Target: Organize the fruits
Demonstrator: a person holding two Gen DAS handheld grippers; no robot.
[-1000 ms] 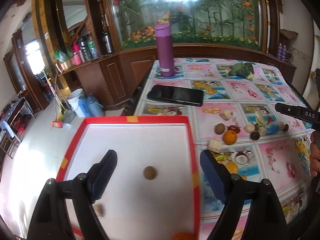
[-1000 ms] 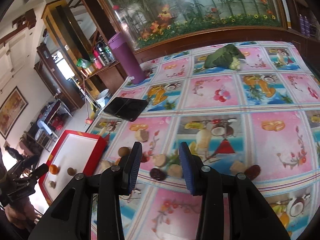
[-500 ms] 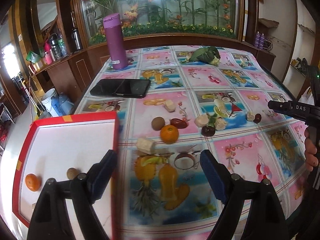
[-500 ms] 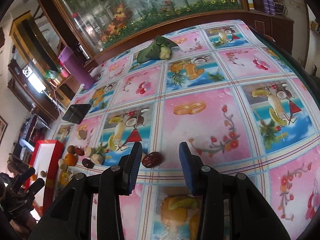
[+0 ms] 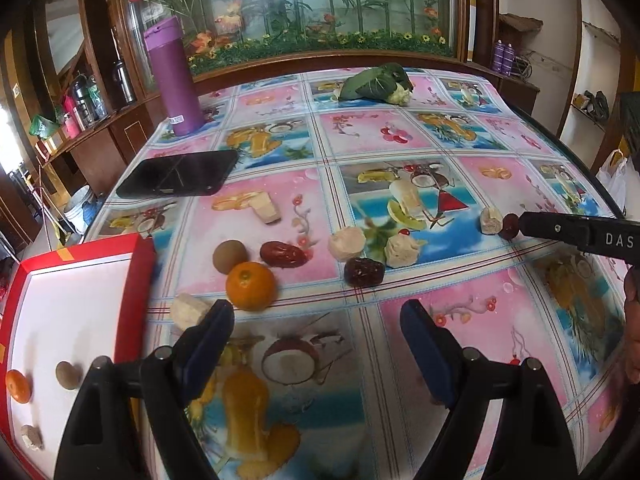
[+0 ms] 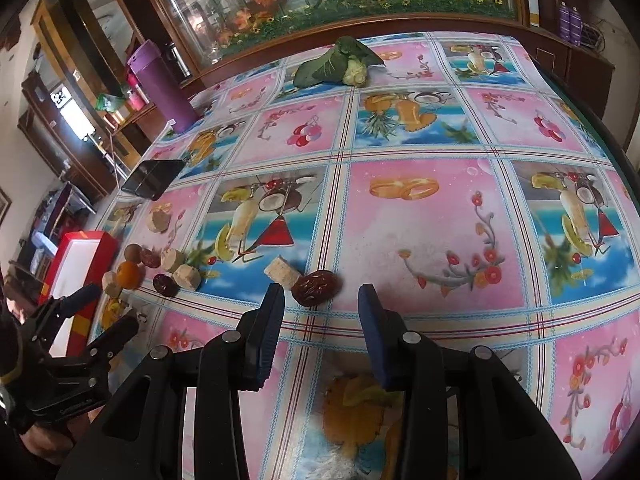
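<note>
Blue-padded left gripper [image 5: 316, 320] hangs over the fruit-print tablecloth [image 5: 400, 136], jaws spread wide, nothing between them. Just ahead of its left finger sits an orange [image 5: 251, 286], touching a round brown fruit [image 5: 229, 256] behind it; a pale chunk [image 5: 188, 311] lies right beside that finger's tip. Ahead, roughly between the fingers: a red date [image 5: 283, 254], a darker date [image 5: 364, 272], two more pale chunks [image 5: 347, 243] behind. Off to the left of the gripper, the red-rimmed white tray [image 5: 132, 280] holds a small orange [image 5: 18, 386], a brown fruit [image 5: 68, 375] and a pale piece [image 5: 32, 437] near its close edge.

Right gripper [image 6: 321, 306] jaws partly open, holding nothing. A wrinkled date [image 6: 316, 287] lies on the cloth just ahead of the left finger, not between the pads; a pale cube [image 6: 282, 271] touches it on the far left side. Further left of this gripper is the main fruit cluster, with the tray beyond it.

Far ahead of both: black phone [image 5: 178, 173], purple flask [image 5: 173, 76], leafy cauliflower [image 5: 376, 83].
</note>
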